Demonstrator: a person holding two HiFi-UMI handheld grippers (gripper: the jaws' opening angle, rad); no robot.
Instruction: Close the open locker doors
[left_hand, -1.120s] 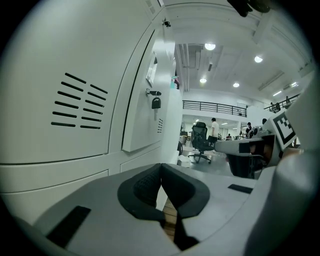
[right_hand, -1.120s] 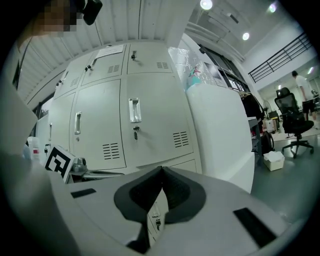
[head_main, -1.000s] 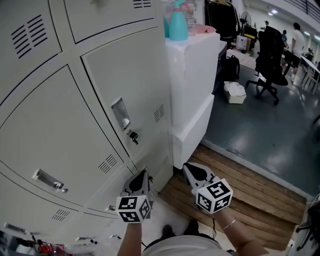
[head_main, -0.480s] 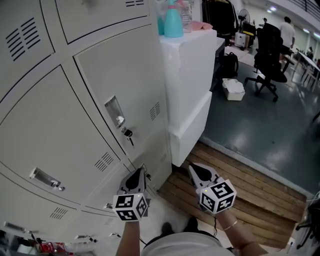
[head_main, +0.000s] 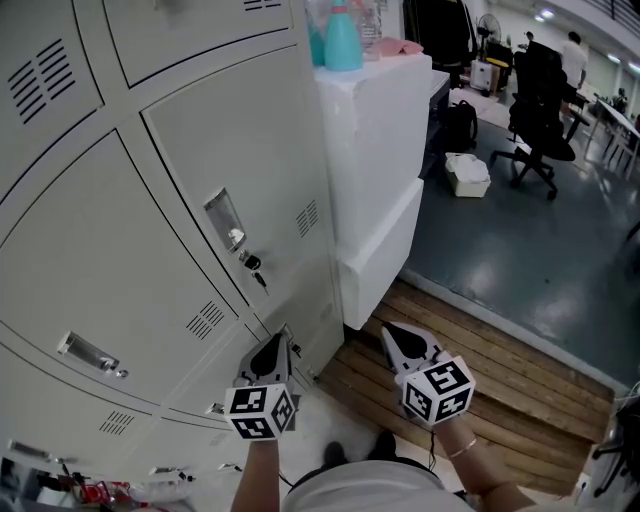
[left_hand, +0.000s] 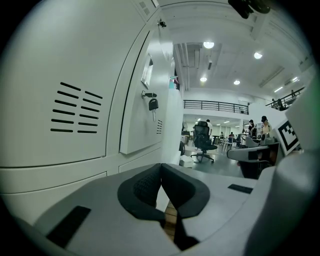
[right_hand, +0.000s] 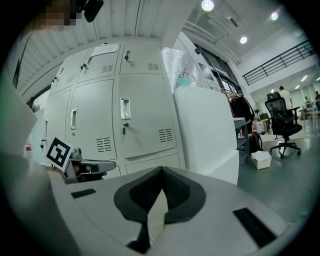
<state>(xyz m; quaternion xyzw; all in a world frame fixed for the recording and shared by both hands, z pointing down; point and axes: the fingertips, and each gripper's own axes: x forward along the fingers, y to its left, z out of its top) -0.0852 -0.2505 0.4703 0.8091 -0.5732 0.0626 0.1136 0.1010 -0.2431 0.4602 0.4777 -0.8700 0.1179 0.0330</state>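
A bank of pale grey lockers (head_main: 120, 250) fills the left of the head view. In that view its doors look flush with the frame. One door has a recessed handle (head_main: 222, 215) and a key hanging in its lock (head_main: 252, 266); the same key (left_hand: 152, 104) shows in the left gripper view. My left gripper (head_main: 270, 350) is low beside the locker's bottom row, shut with nothing between its pads (left_hand: 145, 187). Further right, over the wooden floor, my right gripper (head_main: 400, 340) is also shut and empty. In the right gripper view its jaws (right_hand: 161, 169) point at the lockers (right_hand: 125, 120).
A tall white cabinet (head_main: 385, 150) stands against the lockers' right side, with a teal spray bottle (head_main: 343, 40) on top. Wooden planks (head_main: 490, 370) lie underfoot, with grey floor beyond. A black office chair (head_main: 540, 110), a white box (head_main: 468, 175) and a person (head_main: 575, 55) are further back.
My right gripper has drifted slightly right and down, away from the lockers. The left gripper has stayed put. Both stay shut, and no door has moved.
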